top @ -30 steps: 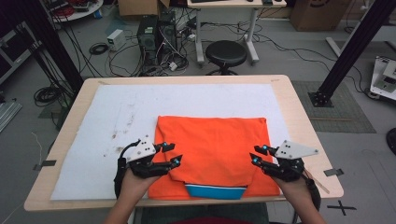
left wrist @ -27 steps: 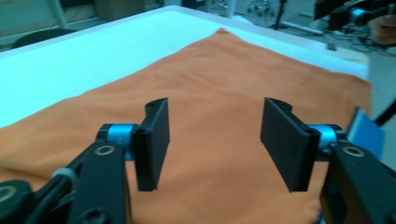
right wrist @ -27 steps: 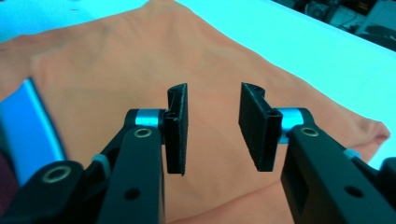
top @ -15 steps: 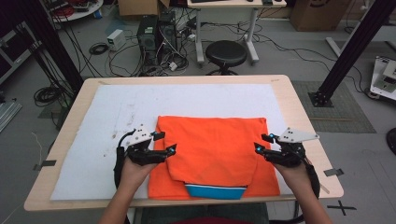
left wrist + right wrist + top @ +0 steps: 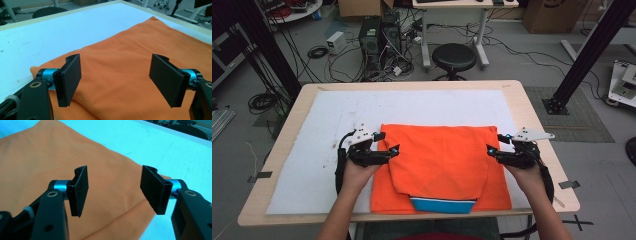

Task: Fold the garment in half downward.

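Note:
An orange garment point(image 5: 439, 160) lies folded on the white mat point(image 5: 337, 115), with a blue band point(image 5: 443, 205) showing at its near edge. My left gripper point(image 5: 388, 142) hovers at the garment's left side and points inward. Its jaws have just been opening and stand wide over the orange cloth point(image 5: 130, 57) with nothing between them. My right gripper point(image 5: 495, 143) mirrors it at the right side. Its jaws have also just been opening, and they are spread above the cloth's edge point(image 5: 37, 157), empty. Neither pair of pads presses on the fabric.
The mat covers most of the wooden table point(image 5: 522, 100). Bare mat lies left of and beyond the garment. Past the table stand a black stool point(image 5: 454, 56), a computer tower point(image 5: 372, 35), floor cables and a slanted black frame post point(image 5: 592, 50).
Both hands have moved away from me along the garment's sides, toward its far half. Both pairs of jaws have spread wider.

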A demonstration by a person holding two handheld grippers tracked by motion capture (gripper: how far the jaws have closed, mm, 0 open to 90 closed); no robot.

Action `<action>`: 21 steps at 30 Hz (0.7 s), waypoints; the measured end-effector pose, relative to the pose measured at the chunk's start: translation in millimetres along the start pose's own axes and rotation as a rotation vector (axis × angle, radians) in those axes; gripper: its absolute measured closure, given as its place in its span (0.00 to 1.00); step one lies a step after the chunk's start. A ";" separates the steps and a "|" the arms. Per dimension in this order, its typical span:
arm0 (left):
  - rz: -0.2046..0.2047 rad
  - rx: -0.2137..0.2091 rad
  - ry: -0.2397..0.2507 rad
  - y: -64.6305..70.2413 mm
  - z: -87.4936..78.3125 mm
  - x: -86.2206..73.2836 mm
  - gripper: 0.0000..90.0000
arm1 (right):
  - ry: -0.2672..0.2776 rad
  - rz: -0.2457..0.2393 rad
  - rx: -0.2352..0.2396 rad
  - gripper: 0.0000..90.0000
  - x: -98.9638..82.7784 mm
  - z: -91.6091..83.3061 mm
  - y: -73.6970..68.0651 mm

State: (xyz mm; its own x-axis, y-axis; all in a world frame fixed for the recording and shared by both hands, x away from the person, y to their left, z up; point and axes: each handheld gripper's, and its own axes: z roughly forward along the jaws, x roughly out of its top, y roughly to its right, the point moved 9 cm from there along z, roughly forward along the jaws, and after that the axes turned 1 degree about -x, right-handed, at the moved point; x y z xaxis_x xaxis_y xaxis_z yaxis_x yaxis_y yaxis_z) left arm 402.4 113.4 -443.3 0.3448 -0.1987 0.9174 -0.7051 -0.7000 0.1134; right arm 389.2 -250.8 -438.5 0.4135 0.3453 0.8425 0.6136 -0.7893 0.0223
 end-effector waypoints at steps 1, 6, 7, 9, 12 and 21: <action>-0.002 0.002 -0.004 -2.2 0.9 0.3 0.28 | -0.001 0.003 -0.001 0.43 0.1 0.9 1.8; -0.020 0.025 -0.021 -15.0 6.6 2.8 0.26 | -0.006 0.010 -0.009 0.38 3.0 6.5 9.8; -0.025 0.033 -0.029 -18.6 8.7 3.6 0.26 | -0.008 0.011 -0.015 0.37 3.6 7.9 11.6; -0.029 0.053 -0.015 -25.8 12.0 4.8 0.26 | -0.018 0.019 -0.019 0.35 4.6 13.4 17.7; -0.058 0.066 -0.067 -37.9 21.4 -0.1 0.25 | -0.043 0.043 -0.032 0.34 4.4 23.3 27.1; -0.132 0.124 -0.162 -73.1 49.9 -15.1 0.24 | -0.144 0.102 -0.094 0.32 -5.9 55.8 62.1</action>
State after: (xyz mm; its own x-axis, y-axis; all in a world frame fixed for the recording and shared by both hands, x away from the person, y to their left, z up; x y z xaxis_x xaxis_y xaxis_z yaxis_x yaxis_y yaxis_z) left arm 479.7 133.2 -484.5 0.5307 -0.2007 0.8234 -0.5697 -0.8038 0.1712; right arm 462.3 -273.5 -472.1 0.5663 0.3245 0.7576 0.5006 -0.8657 -0.0033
